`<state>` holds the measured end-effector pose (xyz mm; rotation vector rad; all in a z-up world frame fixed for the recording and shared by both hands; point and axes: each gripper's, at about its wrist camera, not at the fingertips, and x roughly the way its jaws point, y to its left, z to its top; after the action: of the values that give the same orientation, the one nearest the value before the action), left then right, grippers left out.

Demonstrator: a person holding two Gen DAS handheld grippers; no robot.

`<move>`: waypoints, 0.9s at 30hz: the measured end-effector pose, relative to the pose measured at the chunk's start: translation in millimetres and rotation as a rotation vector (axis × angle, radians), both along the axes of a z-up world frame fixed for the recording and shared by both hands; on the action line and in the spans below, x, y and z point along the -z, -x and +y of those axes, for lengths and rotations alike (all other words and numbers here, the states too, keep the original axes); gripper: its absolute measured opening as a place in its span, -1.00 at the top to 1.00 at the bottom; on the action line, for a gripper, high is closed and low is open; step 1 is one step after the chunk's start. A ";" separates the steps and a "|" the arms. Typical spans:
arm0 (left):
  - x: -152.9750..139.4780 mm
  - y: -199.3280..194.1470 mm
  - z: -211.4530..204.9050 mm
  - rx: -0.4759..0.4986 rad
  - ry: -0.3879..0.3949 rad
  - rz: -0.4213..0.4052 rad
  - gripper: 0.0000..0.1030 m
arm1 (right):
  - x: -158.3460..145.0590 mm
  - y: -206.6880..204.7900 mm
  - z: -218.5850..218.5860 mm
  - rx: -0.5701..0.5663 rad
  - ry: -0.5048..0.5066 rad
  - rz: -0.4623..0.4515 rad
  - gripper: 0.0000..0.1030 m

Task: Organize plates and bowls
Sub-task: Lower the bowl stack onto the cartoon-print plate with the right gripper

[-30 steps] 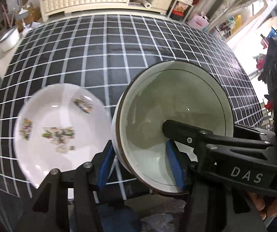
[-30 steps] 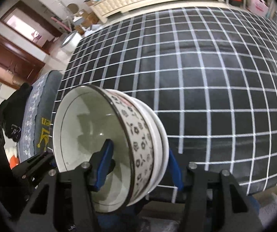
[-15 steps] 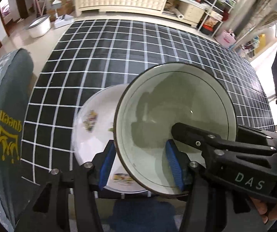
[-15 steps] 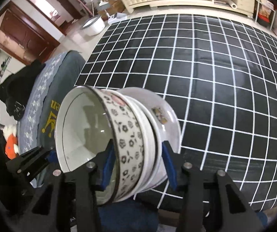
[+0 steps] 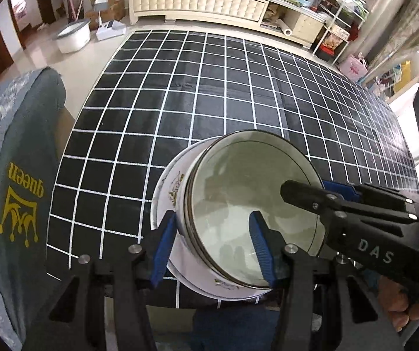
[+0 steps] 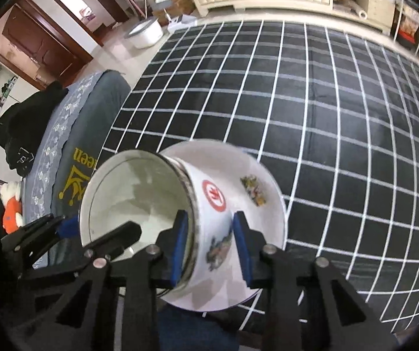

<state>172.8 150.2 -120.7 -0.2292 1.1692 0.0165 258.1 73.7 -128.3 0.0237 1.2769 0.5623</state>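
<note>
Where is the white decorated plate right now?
The plate lies at the near edge of the black checked tablecloth, low and central in both wrist views, directly under the bowl, near the grey chair back.

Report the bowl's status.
Left gripper clamps white dark-rimmed ceramic bowl. Right gripper straddles rim, jaws just closing, grip unclear. Bowl over white decorated plate. Nothing blocking.

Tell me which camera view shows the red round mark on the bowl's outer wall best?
The right wrist view: the red mark on the bowl faces that camera. The left wrist view looks into the bowl, so the mark is hidden there.
</note>
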 end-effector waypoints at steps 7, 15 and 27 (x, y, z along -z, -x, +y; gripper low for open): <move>7.7 3.5 6.3 -0.027 0.021 0.014 0.06 | 7.9 1.4 0.3 -0.005 0.017 0.009 0.29; 0.5 1.8 -1.7 -0.014 0.027 -0.010 0.06 | 20.8 -5.5 -18.9 0.052 -0.065 0.082 0.28; 1.4 -7.8 -16.7 0.015 0.044 -0.040 0.06 | 26.1 -8.1 -35.0 0.073 -0.116 0.110 0.27</move>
<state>180.6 133.5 -122.0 -0.2579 1.1322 -0.0270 266.2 38.7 -154.4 0.1997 1.3431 0.5775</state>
